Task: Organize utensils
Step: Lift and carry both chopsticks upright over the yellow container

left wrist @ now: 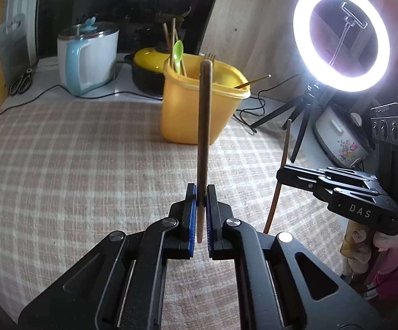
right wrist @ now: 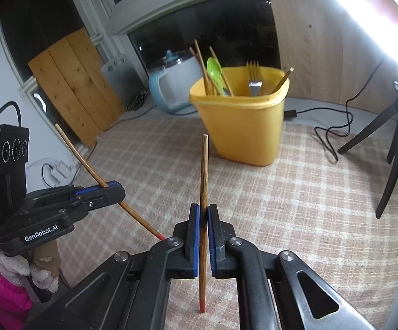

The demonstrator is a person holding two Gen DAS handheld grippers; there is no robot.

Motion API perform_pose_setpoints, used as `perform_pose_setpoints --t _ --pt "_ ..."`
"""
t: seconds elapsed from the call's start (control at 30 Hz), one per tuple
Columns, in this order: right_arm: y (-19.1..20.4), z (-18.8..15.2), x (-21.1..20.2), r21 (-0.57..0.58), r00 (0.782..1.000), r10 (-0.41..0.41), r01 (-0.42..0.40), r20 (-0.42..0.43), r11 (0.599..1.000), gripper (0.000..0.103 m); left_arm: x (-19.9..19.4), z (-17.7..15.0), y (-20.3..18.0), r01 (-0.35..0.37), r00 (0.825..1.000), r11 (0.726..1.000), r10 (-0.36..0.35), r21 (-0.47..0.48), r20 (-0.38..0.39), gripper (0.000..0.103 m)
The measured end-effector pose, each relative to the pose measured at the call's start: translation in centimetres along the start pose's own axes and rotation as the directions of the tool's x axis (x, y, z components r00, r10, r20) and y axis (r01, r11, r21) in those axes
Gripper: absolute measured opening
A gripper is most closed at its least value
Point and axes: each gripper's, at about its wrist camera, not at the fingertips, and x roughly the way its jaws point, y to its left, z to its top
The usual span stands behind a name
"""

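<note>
**Chopsticks clamped in both grippers above the checked cloth**

Chopsticks are the items in hand: one wooden stick per gripper. The left gripper (left wrist: pixel 201 192) has its blue pads closed on the left chopstick (left wrist: pixel 204 126), which stands nearly upright between them, its upper end overlapping the yellow bin (left wrist: pixel 196 110) in the left wrist view. In the right wrist view the same stick crosses that gripper at a slant, with a red tip at its lower end.

The right gripper (right wrist: pixel 204 211) is likewise closed on the right chopstick (right wrist: pixel 204 170). This stick stands upright, passes down between the pads, and ends in a red tip near the bottom of the frame.

The yellow bin stands on the checked tablecloth (right wrist: pixel 295 206), beyond both grippers and apart from them. It holds several more chopsticks, a green spoon (right wrist: pixel 215 71) and a fork (right wrist: pixel 254 78), all leaning against its walls.

Behind the bin are a white and blue kettle (left wrist: pixel 89 60) and a yellow-lidded pot (left wrist: pixel 146 66). A lit ring light (left wrist: pixel 342 37) on a black tripod stands at the right edge of the cloth. A pink sleeve (right wrist: pixel 3 288) shows behind the left gripper.
</note>
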Motion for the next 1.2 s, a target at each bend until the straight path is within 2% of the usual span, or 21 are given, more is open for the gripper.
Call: perform_pose_setpoints --t 0.27,0.6,0.9,1.2 --pt "0.1 1.3 -2.4 0.008 0.996 -0.028 0.027 0.089 1.000 0.003 -0.6 0.9 -1.0 -0.001 1.000 0.999 0.000 0.035 0.031 0.004" --pt "1.0 4.4 -4.9 -0.028 0.979 -0.065 0.072 0.192 0.997 0.003 -1.4 3.3 -1.3 -0.010 0.996 0.998 0.004 0.063 0.094 0.004" --pt "1.3 8.0 -6.3 -0.038 0.958 -0.082 0.096 0.275 0.995 0.003 -1.7 7.3 -0.8 -0.020 0.986 0.998 0.009 0.067 0.164 0.004" --pt "1.9 11.6 -7.4 -0.061 0.926 -0.105 0.136 0.362 0.989 0.003 -1.8 11.9 -0.8 -0.020 0.971 0.997 0.000 0.080 0.241 0.004"
